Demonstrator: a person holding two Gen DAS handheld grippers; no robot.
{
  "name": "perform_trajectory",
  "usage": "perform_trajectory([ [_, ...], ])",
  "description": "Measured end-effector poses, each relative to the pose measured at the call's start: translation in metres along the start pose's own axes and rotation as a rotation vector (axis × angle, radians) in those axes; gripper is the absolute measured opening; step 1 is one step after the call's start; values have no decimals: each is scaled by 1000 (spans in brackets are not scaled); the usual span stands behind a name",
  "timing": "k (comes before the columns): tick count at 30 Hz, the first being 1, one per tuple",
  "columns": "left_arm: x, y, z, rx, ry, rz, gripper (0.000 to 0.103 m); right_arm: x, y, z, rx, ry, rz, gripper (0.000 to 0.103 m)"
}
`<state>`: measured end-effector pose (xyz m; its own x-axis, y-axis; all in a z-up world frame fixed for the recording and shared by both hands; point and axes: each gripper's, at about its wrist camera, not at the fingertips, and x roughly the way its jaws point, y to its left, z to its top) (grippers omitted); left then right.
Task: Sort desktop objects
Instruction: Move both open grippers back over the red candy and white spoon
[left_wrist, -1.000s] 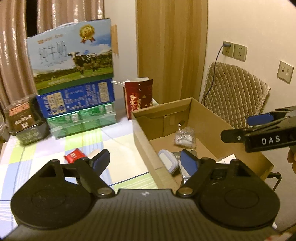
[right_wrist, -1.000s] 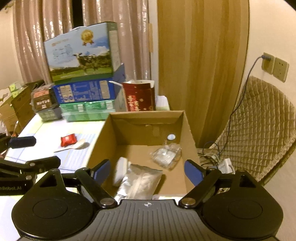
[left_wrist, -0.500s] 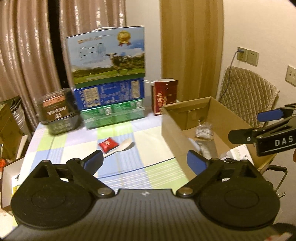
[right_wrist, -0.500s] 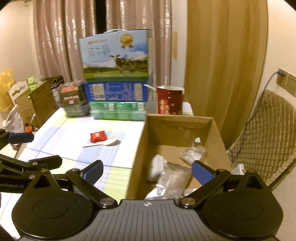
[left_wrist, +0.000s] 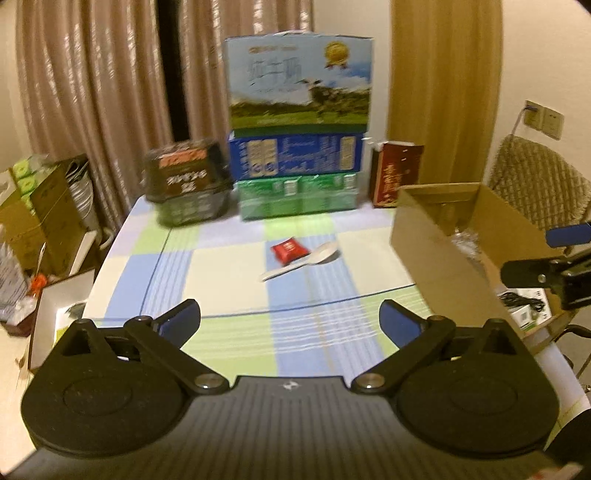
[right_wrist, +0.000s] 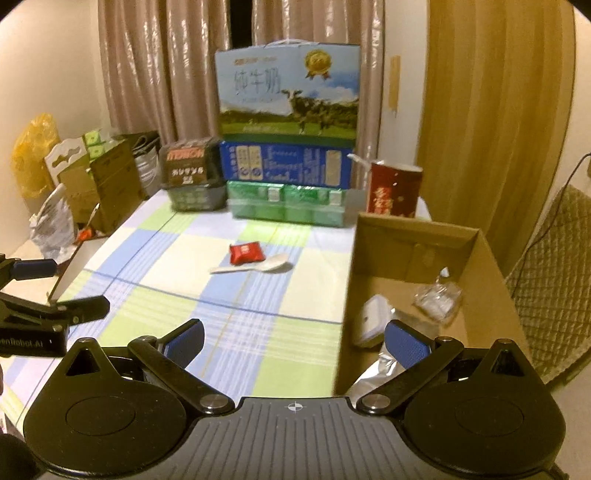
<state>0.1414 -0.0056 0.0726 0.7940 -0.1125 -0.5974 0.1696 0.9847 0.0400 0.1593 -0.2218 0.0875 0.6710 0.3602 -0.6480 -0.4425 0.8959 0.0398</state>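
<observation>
Both tools are spread wide and hold nothing: the left tool and the right tool hang above the checked desk. A small red packet touches a white plastic spoon, well left of the open brown cardboard box.

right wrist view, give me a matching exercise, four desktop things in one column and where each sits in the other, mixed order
Things:
1. red snack packet
2. white plastic spoon
3. small white case
4. milk carton with cow picture

Places:
A. top of the stacked cartons
B. inside the cardboard box
C. on the checked tablecloth, behind the spoon
D. on the tablecloth, just in front of the packet

Pairs: 1-C, 2-D, 3-B, 4-A
</observation>
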Motion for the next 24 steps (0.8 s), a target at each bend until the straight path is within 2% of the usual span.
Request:
perform_trajectory([
  [13, 31, 42, -20, -39, 49, 21, 101, 41, 27, -5, -39, 44, 57, 101],
  [24, 79, 55, -23, -24, 86, 11, 101, 83, 34, -7, -38, 66, 83, 101],
])
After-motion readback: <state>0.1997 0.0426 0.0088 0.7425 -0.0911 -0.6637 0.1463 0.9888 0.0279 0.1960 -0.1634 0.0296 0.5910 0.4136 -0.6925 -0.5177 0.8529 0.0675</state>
